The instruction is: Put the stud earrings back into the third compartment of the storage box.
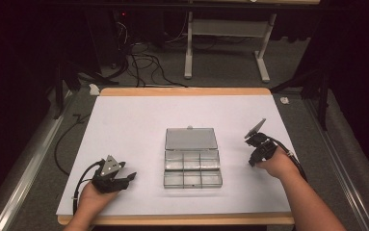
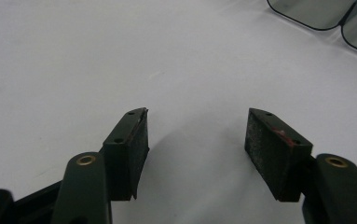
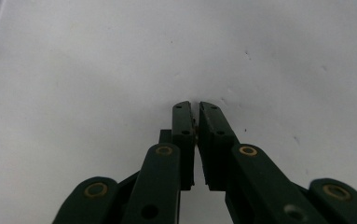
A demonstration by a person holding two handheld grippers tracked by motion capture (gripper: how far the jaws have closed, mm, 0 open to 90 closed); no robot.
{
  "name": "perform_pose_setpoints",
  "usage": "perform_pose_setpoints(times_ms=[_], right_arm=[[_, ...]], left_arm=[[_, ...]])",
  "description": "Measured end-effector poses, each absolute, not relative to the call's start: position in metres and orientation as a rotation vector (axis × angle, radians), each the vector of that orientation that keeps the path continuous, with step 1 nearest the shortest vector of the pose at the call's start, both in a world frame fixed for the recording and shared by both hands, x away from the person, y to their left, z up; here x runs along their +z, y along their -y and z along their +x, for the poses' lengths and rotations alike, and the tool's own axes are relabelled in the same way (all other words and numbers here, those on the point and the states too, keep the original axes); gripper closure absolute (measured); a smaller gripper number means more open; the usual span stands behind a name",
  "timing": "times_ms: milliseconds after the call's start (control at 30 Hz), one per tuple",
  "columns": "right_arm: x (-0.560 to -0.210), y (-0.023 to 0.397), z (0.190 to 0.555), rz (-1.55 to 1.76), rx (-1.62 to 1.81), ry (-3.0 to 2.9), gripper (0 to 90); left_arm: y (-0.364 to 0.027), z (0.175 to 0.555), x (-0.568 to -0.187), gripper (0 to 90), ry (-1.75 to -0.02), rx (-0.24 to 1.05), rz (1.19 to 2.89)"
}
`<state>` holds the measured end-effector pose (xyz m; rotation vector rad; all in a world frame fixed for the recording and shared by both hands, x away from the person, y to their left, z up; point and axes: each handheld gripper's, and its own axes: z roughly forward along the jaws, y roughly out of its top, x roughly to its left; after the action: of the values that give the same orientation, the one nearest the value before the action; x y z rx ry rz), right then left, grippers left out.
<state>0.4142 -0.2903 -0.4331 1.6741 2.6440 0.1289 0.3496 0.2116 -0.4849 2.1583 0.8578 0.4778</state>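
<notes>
Resting on the white tabletop [image 1: 124,120], both hands sit idle on either side of a clear plastic compartment box [image 1: 192,166], which lies open near the middle, a little toward the near edge, its lid [image 1: 191,138] folded flat back toward the far edge. The left gripper [image 1: 124,179] lies near the near left corner, its jaws parted with nothing between them; in the left gripper view its pads [image 2: 274,151] frame only bare white surface, with a corner of the box [image 2: 316,11] showing off to the upper right. The right gripper [image 1: 253,163] stands toward the right edge, tip down, jaws pressed together on nothing [image 3: 195,140]. I would say nothing is in hand yet. The compartments look empty from here, though I cannot be sure. Next likely comes a reach inward to the box, perhaps to swing the lid shut, which would need the right jaws opened first.
</notes>
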Motion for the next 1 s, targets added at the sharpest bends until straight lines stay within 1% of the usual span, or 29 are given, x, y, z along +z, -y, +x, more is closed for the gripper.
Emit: perform_pose_setpoints(times_ms=[300, 467, 500, 1000], right_arm=[[-0.4257, 0.2897, 0.4113, 1.665, 0.171, -2.657, 86.0], [-0.4299, 0.2863, 0.4065, 1.641, 0.177, -2.714, 85.9], [-0.4303, 0.2841, 0.4047, 1.679, 0.160, -2.700, 85.9], [-0.4243, 0.2809, 0.4065, 1.629, 0.185, -2.705, 86.0]], left_arm=[[-0.2117, 0.3498, -0.4849, 40.0, -0.859, 0.475, 2.158], [-0.2117, 0.3498, -0.4849, 40.1, -0.859, 0.475, 2.158], [-0.2116, 0.3498, -0.4849, 40.1, -0.859, 0.475, 2.158], [-0.2116, 0.3498, -0.4849, 40.1, -0.858, 0.475, 2.158]])
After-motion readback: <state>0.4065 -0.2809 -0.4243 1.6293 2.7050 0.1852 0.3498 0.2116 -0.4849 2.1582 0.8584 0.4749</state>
